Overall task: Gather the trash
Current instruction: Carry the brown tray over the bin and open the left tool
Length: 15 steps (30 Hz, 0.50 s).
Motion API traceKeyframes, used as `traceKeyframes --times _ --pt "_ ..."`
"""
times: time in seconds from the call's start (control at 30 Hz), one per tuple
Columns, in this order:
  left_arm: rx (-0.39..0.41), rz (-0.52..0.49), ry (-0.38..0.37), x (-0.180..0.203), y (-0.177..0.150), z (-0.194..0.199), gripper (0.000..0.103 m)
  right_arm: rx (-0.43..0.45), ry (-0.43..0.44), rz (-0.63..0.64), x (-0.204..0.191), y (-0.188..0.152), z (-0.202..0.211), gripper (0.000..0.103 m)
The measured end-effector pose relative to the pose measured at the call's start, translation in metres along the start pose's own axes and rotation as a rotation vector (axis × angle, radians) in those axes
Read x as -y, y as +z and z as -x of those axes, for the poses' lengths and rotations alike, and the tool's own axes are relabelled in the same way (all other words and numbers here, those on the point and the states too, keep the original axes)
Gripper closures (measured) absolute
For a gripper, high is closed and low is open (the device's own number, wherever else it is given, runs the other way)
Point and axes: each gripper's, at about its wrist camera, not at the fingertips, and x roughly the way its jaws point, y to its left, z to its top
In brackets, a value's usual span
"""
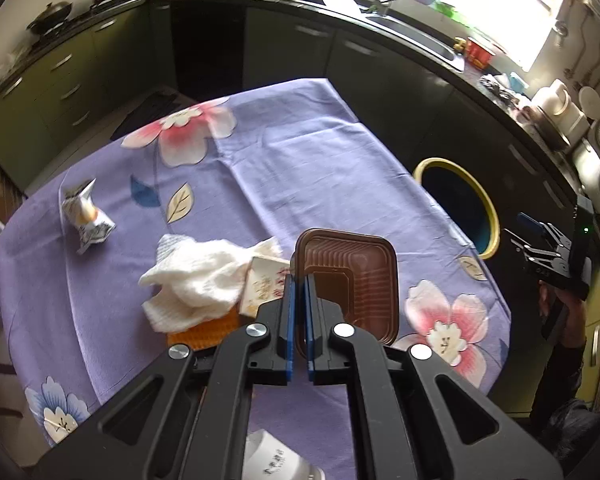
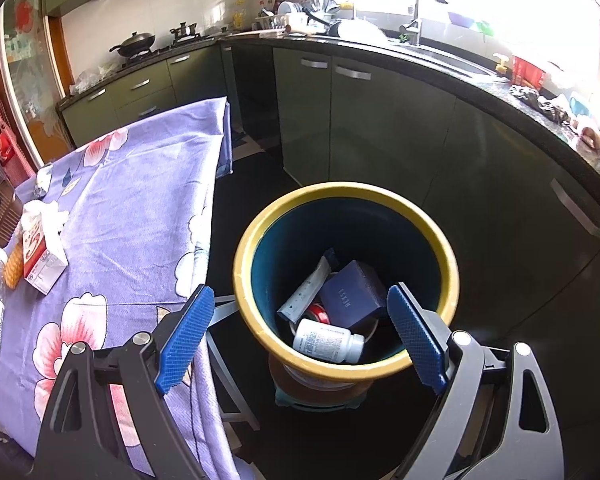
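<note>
Brown plastic tray (image 1: 350, 284), pinched by its rim in the clenched left gripper (image 1: 299, 316), hangs over the table; the bin (image 1: 490, 208) waits at two o'clock, right gripper (image 2: 300, 336) spread empty above it.

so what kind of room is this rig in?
A home kitchen, most likely: dark countertop with a steel sink and tall faucet under a bright window, a black wok on the gas hob, and green cabinet doors beside a table under a purple floral tablecloth.
</note>
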Motion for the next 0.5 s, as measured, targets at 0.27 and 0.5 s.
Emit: traceKeyframes --times 0.27,0.5 --pt "0.008 -0.150 -0.118 0.075 0.044 -0.012 0.099 0.059 -0.064 -0.086 0.041 -0.006 0.021 0.016" --pt "-0.049 -0.332 -0.225 0.181 0.097 -0.077 0.099 0.048 -0.106 -0.158 0.083 -0.016 0.030 0.016"
